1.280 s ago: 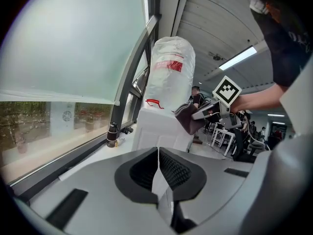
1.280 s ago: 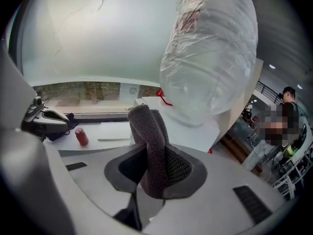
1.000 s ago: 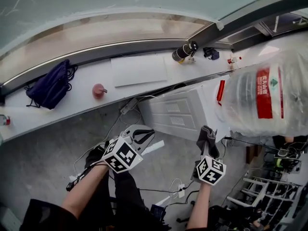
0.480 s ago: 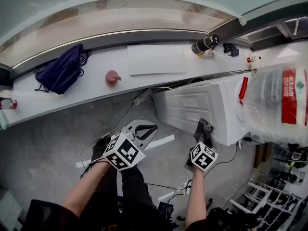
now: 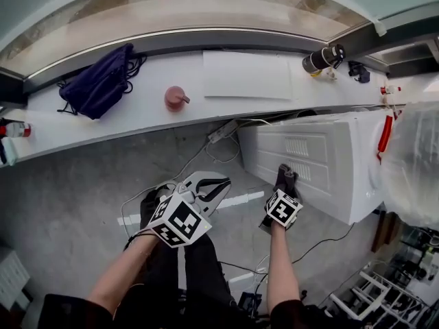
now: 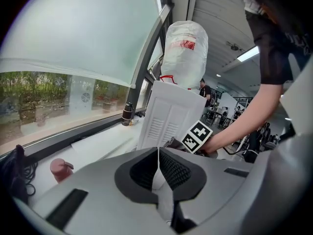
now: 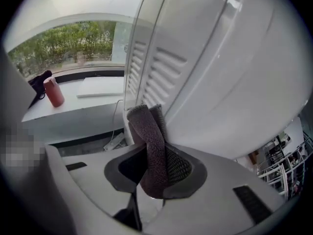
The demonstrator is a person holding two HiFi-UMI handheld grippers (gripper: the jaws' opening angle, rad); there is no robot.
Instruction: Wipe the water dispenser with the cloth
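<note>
The person's bare left forearm (image 5: 122, 271) reaches forward and a little inward, and the left gripper (image 6: 158, 153) at its end is held low over the grey floor (image 5: 75, 184), its marker cube (image 5: 180, 219) turned up toward the head view. Its jaws are pressed together along their whole length with nothing between them. Beyond its tips and to their left runs a white counter (image 5: 137, 125) under the window, carrying a purple bag (image 5: 99, 84) and a pink bottle (image 5: 176, 98); a sheet of paper (image 5: 247, 74) lies farther along. To the right of this gripper, the right forearm (image 5: 278, 266) stretches straight ahead, and the right gripper (image 7: 152, 156) points up at the side of the water dispenser (image 5: 329, 160). Its jaws are clamped on the cloth (image 7: 146, 126), a dark, nubbly, grey-brown piece folded into a thick roll that stands up out of the jaws and bends over at the top. The top of the cloth lies against the dispenser's white panel, right at the lower end of its louvred vent slots. The dispenser is a tall white cabinet just ahead of and above this gripper, with a clear plastic-wrapped water bottle (image 6: 185, 48) bearing a red label seated on its top, to the gripper's far right in the head view.
</note>
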